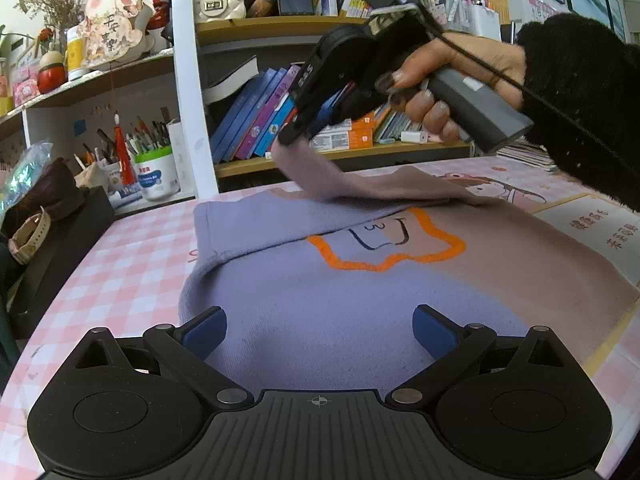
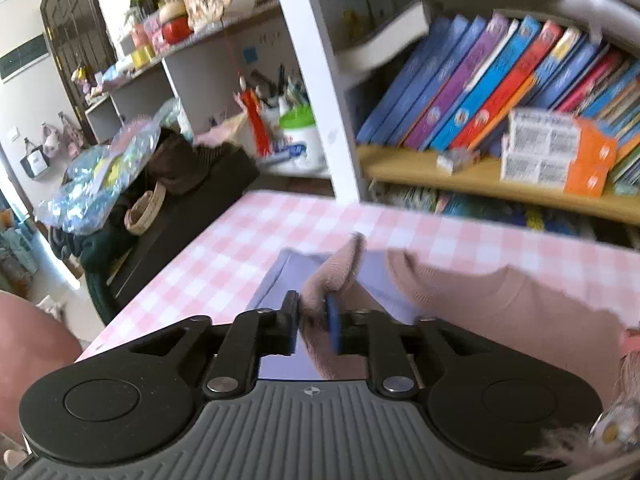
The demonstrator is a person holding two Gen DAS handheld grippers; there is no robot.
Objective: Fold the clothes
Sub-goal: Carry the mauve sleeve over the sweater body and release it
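Note:
A lavender and pink sweater (image 1: pixel 360 292) with an orange outline print (image 1: pixel 384 252) lies flat on the pink checked table (image 1: pixel 132 256). My left gripper (image 1: pixel 318 330) is open and empty, low over the sweater's near part. My right gripper (image 1: pixel 286 138) is held in a hand at the far side, shut on a pink sleeve (image 1: pixel 316 178) and lifting it above the body. In the right wrist view the right gripper (image 2: pixel 314 320) pinches the pink sleeve (image 2: pixel 340 272), with the sweater (image 2: pixel 500 304) spread below on the table (image 2: pixel 224 256).
A bookshelf with leaning books (image 1: pixel 256 116) and orange boxes (image 2: pixel 560 156) stands behind the table. A white post (image 1: pixel 188 80) rises at the table's far edge. A black box with a watch (image 1: pixel 30 232) and a pen tub (image 1: pixel 156 172) sit left. A printed booklet (image 1: pixel 592 232) lies right.

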